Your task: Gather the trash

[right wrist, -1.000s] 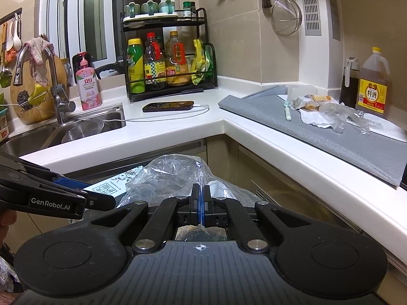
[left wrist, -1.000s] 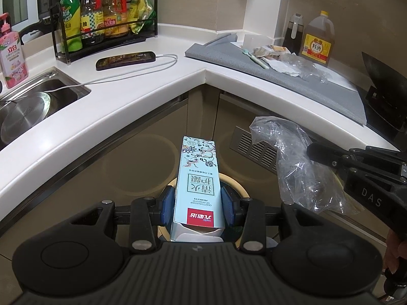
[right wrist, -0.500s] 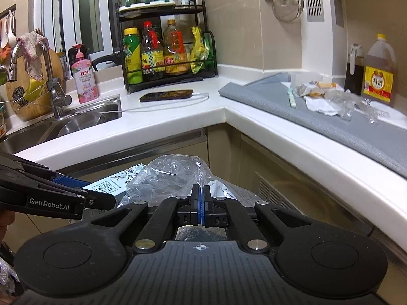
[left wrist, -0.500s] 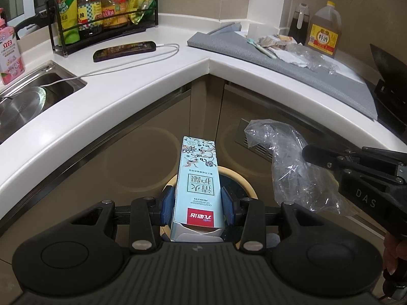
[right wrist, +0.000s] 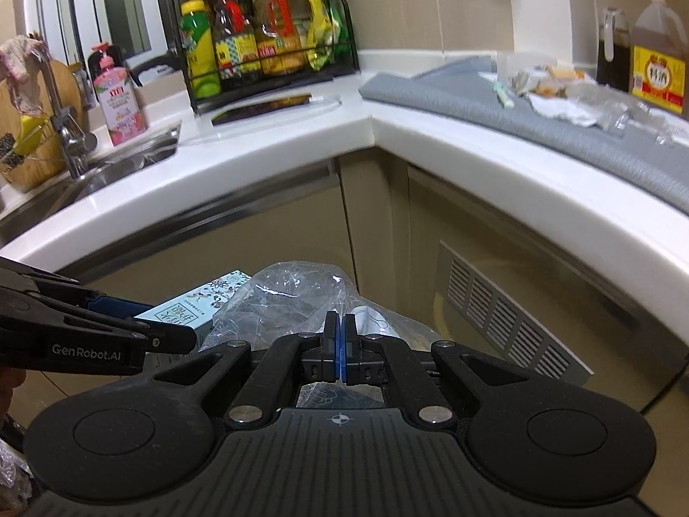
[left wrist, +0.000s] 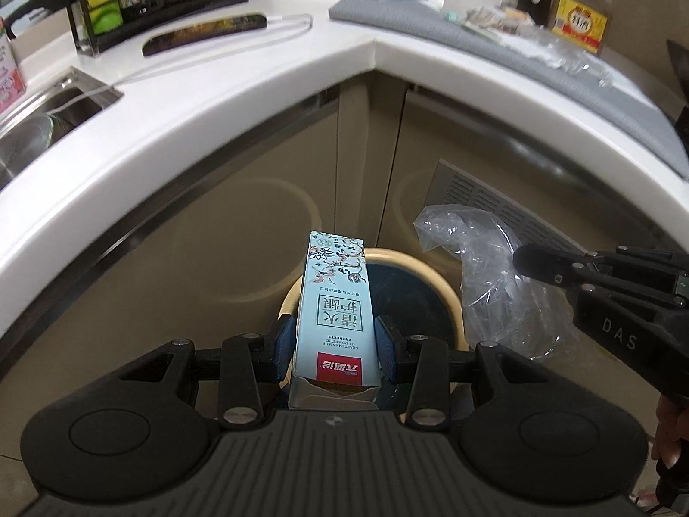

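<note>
A pale blue box [left wrist: 336, 310] is printed with a floral pattern and a red label. The plastic bag [left wrist: 486, 275] is clear. The bin [left wrist: 435, 271] is rimmed in cream. The desk [left wrist: 241, 99] is white, covered partly by a grey mat [left wrist: 495, 47].

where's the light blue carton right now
The light blue carton is clamped in the left gripper, low centre of the left wrist view, over the round bin, with the clear plastic bag to its right.
</note>
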`<action>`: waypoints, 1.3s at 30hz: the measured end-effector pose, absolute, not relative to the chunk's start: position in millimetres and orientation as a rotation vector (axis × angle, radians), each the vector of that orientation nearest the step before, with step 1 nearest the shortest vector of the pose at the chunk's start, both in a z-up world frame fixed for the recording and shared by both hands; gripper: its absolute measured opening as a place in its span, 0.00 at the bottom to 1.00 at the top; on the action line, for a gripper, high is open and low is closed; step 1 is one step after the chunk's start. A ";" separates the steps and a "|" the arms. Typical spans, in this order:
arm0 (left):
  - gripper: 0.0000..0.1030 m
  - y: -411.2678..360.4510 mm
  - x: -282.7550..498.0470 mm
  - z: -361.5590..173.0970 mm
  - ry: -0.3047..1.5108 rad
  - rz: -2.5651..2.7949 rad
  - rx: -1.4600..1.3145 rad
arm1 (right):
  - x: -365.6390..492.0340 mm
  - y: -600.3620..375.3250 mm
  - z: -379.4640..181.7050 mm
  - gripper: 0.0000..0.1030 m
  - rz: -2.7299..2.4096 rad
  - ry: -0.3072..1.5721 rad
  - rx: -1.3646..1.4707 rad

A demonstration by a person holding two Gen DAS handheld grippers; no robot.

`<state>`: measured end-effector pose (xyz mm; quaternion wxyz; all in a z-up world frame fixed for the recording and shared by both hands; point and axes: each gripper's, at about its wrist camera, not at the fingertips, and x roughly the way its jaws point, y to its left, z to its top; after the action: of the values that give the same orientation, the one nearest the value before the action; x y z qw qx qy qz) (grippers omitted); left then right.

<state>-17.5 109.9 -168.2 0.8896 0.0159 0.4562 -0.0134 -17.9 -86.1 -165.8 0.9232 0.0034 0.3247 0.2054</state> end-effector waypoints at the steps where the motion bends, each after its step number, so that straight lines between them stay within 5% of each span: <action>1: 0.43 110.6 -14.6 -172.0 0.956 -0.028 0.034 | -14.4 -85.4 -169.8 0.00 0.420 0.677 0.007; 39: 0.43 108.6 112.7 -332.3 1.279 -0.055 0.092 | 108.2 -63.3 -331.5 0.01 0.448 0.970 0.137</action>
<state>112.7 108.6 -332.3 0.8011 0.0430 0.5965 -0.0257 108.2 -63.3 -331.5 0.8585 0.0652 0.4617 0.2134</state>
